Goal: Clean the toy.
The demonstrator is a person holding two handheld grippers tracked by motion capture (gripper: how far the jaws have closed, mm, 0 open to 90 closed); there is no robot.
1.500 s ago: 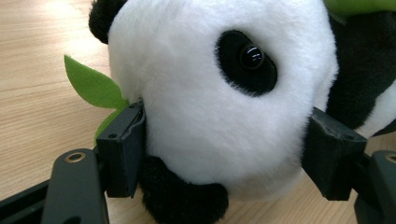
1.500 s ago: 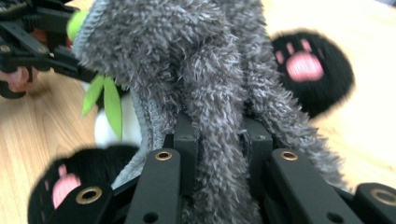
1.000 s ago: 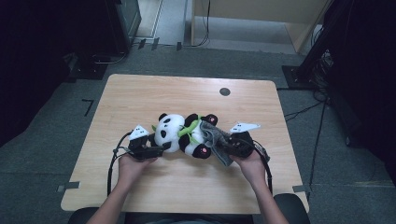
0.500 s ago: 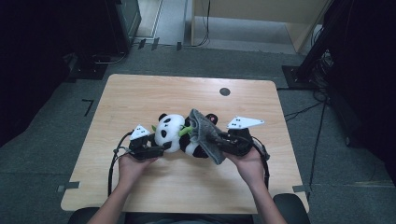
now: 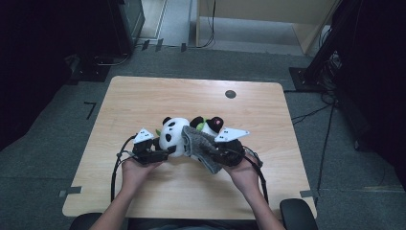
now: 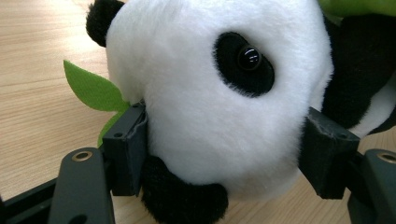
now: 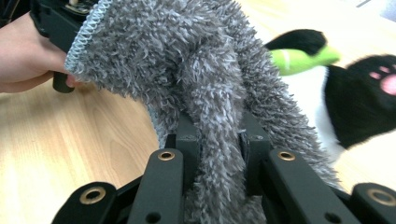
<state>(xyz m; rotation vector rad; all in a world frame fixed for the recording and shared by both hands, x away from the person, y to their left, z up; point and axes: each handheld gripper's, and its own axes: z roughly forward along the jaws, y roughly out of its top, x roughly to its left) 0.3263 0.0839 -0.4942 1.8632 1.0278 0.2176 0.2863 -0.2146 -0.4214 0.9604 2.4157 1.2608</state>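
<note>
**Two black hand-held tools, bare forearms**

The person's forearms come in bare, with no sleeves showing as far as the frame's lower edge. Each hand carries a black tool. The left tool [image 5: 160, 152] has a blocky dark body topped by a small pale three-cornered plate, and a black cable loops away from it toward the person. The right tool [image 5: 210, 154] bears a longer pale three-cornered plate and trails its own black cable in a curve beside the wrist. Up close, the jaws are matte black bars with brass-coloured rivets or bushings at the joints, ending in squared black pads [image 6: 125, 144] with small screw holes.
</note>
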